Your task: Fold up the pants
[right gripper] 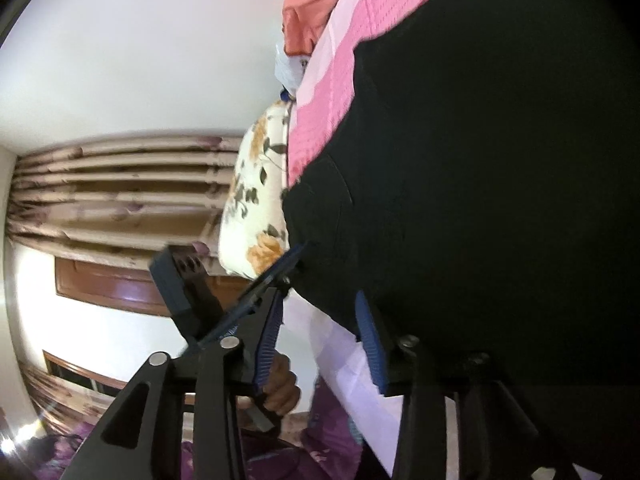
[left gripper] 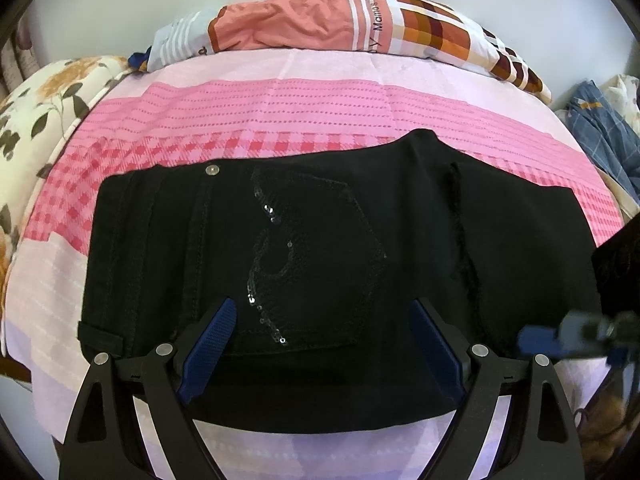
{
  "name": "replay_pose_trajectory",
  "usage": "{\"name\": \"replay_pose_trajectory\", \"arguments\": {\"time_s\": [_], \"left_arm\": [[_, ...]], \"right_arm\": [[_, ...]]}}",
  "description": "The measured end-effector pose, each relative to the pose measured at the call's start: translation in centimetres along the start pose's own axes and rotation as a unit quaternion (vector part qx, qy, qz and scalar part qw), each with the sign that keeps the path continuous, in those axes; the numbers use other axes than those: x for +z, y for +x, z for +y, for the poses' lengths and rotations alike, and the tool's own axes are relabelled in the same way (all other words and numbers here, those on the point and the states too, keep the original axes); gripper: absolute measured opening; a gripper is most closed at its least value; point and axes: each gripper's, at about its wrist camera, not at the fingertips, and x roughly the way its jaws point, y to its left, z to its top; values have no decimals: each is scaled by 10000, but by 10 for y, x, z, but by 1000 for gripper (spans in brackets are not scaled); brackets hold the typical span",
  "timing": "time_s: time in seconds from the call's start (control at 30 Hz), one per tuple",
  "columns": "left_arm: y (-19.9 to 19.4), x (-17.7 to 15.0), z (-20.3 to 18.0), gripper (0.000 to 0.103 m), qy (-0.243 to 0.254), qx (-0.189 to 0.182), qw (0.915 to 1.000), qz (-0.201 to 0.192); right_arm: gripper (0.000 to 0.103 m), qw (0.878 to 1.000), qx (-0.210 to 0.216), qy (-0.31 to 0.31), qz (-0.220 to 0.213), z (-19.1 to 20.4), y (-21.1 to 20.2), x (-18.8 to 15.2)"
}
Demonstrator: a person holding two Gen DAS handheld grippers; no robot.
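Black pants (left gripper: 320, 240) lie folded on the pink bed sheet (left gripper: 280, 112), waistband to the left, a sequined back pocket (left gripper: 316, 256) facing up. My left gripper (left gripper: 324, 320) is open, its blue pads (left gripper: 216, 336) resting wide apart over the near edge of the pants. My right gripper (right gripper: 320, 304) is open and tilted sideways next to the pants (right gripper: 480, 180), which fill the right of its view. In the left wrist view it (left gripper: 576, 336) shows blurred at the right edge of the pants. The left gripper (right gripper: 256, 300) and the hand holding it show in the right wrist view.
A pink and checked pillow (left gripper: 340, 24) lies at the far side of the bed. A floral cushion (left gripper: 44, 104) lies at the left, also in the right wrist view (right gripper: 256, 184). Blue checked cloth (left gripper: 604, 136) lies at the right. Curtains (right gripper: 120, 188) hang by the wall.
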Motion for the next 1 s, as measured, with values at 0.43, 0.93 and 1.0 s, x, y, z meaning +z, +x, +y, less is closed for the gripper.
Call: {"name": "replay_pose_trajectory", "arguments": {"time_s": [0.43, 0.93, 1.0], "left_arm": [[-8, 3, -8, 88, 154, 48, 9998, -81], [-2, 7, 4, 88, -97, 101, 9999, -97], [-1, 7, 8, 88, -162, 104, 9998, -101]], "right_arm": [[42, 9776, -939, -99, -1881, -25, -167, 68], [0, 9718, -1520, 481, -1740, -69, -169, 91], [0, 9705, -1609, 450, -1740, -66, -170, 91]]}}
